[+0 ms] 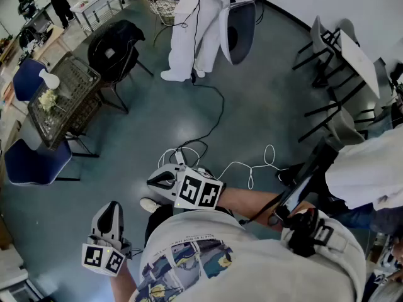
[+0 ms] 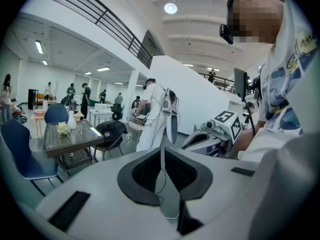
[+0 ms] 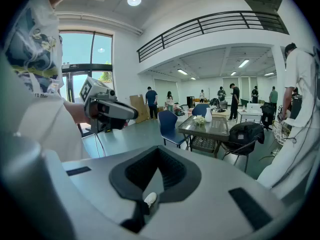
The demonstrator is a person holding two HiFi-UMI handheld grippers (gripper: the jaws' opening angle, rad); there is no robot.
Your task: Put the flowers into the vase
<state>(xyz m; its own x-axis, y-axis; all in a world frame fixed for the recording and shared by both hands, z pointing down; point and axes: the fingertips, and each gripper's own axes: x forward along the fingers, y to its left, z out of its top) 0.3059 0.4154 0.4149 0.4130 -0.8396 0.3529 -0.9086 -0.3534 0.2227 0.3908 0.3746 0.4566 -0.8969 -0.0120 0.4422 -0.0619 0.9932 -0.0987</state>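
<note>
A glass-topped table [image 1: 66, 109] stands far off at the upper left of the head view. On it are a white vase [image 1: 49, 78] and a pale bunch of flowers [image 1: 47, 99] lying beside the vase. Both grippers are held near my body, well away from the table. My left gripper [image 1: 112, 207] is shut and holds nothing; its view shows the flowers [image 2: 62, 129] and vase [image 2: 72, 120] in the distance. My right gripper [image 1: 154, 181] also looks shut and holds nothing, its jaws [image 3: 159, 151] aimed towards the table [image 3: 205, 126], flowers [image 3: 199, 119] and vase [image 3: 208, 115].
A black chair [image 1: 113, 49] draped with a jacket stands beside the table, and two blue chairs [image 1: 34, 162] are on its near side. A person in white [image 1: 189, 30] stands ahead. Cables [image 1: 211, 131] trail over the floor. Folding chairs and a table [image 1: 343, 61] are at the right.
</note>
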